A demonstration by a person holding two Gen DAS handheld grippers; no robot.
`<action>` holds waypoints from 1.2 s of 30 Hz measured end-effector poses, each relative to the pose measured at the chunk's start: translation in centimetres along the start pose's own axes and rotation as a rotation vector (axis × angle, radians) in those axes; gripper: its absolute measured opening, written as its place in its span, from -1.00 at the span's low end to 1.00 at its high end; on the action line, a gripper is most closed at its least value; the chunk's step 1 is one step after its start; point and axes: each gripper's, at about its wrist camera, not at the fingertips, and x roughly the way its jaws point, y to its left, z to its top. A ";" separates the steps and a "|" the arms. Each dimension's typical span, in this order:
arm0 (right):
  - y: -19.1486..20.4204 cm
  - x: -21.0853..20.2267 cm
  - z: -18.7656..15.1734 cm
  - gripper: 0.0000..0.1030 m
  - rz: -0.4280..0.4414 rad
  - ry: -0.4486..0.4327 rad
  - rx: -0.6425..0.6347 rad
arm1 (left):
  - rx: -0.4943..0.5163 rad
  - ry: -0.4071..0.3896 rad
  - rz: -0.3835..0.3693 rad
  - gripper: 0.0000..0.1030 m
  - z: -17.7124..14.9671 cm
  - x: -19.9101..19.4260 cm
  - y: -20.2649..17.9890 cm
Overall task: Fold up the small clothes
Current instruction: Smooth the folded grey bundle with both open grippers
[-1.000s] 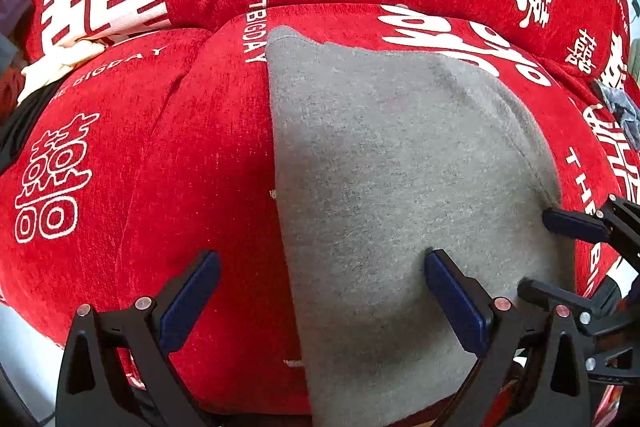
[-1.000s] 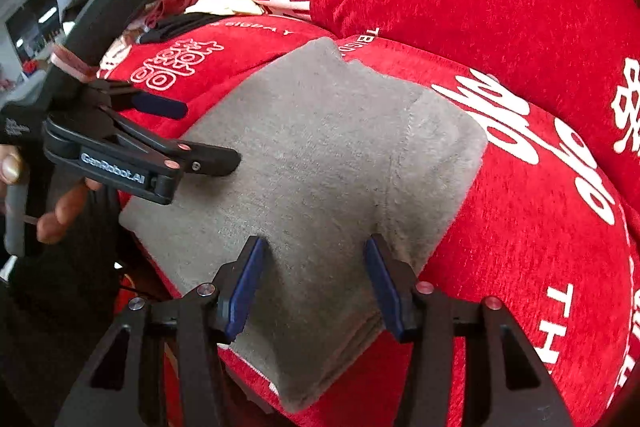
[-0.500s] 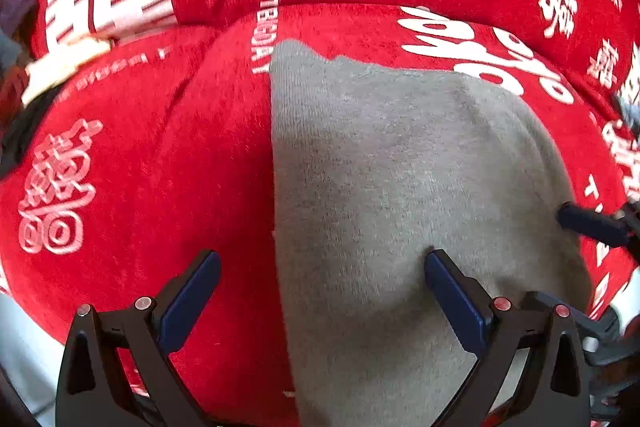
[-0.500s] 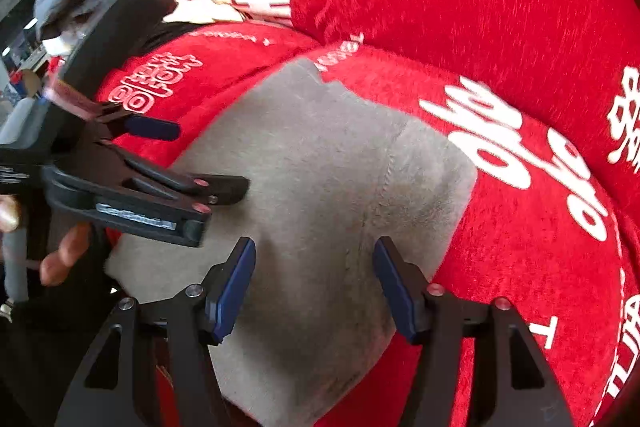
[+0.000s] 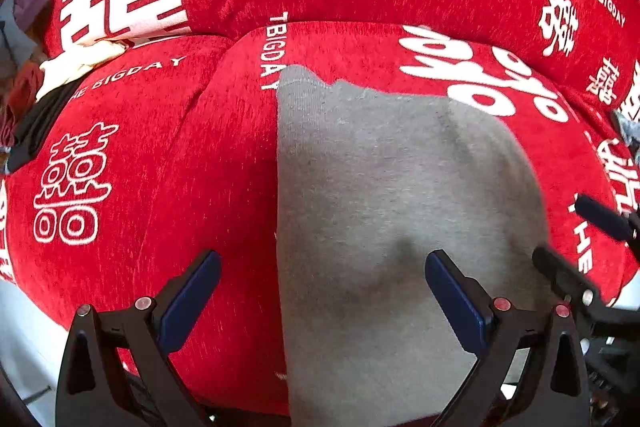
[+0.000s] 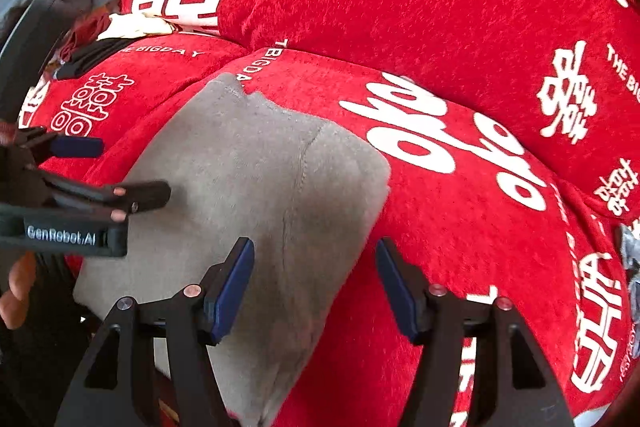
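While fingers spread, gray garment lies flat under both.

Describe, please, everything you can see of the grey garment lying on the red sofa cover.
The grey garment is a soft, fleecy knit, folded into a rough rectangle and lying flat on the red sofa cover. One far corner sticks up in a small ribbed tab, and a stitched seam runs across its top. Its near end droops over the cushion's front edge. The left gripper and right gripper both hang open at it, gripping nothing.
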 end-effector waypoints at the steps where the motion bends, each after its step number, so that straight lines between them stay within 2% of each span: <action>1: 0.1 -0.5 -0.2 0.31 -0.003 -0.001 0.006 | -0.010 -0.004 -0.004 0.99 -0.1 -0.3 0.0; 4: 0.2 -1.5 -0.8 0.33 0.002 0.008 0.049 | -0.042 -0.001 -0.024 0.99 -0.8 -1.3 -0.2; 8: 0.7 -2.1 -1.4 0.34 0.018 0.023 0.086 | -0.021 0.038 -0.063 0.99 -1.8 -1.4 -0.7; 11: 1.5 -2.0 -1.6 0.34 0.006 0.041 0.070 | -0.065 0.051 -0.005 0.98 -2.6 -1.4 -0.5; 14: 1.8 -1.7 -1.8 0.34 -0.021 0.059 0.060 | -0.128 0.013 0.057 0.98 -3.4 -1.8 0.2; 17: 1.8 -1.5 -1.9 0.34 -0.015 0.070 0.064 | -0.131 0.031 0.033 0.99 -3.5 -1.7 0.7; 22: 1.9 -1.2 -2.0 0.34 -0.015 0.085 0.068 | -0.152 0.008 0.042 0.98 -3.6 -1.8 1.5; 36: 2.1 -0.4 -1.3 0.34 -0.022 0.113 0.055 | -0.155 0.033 0.043 0.98 -3.2 -0.7 1.9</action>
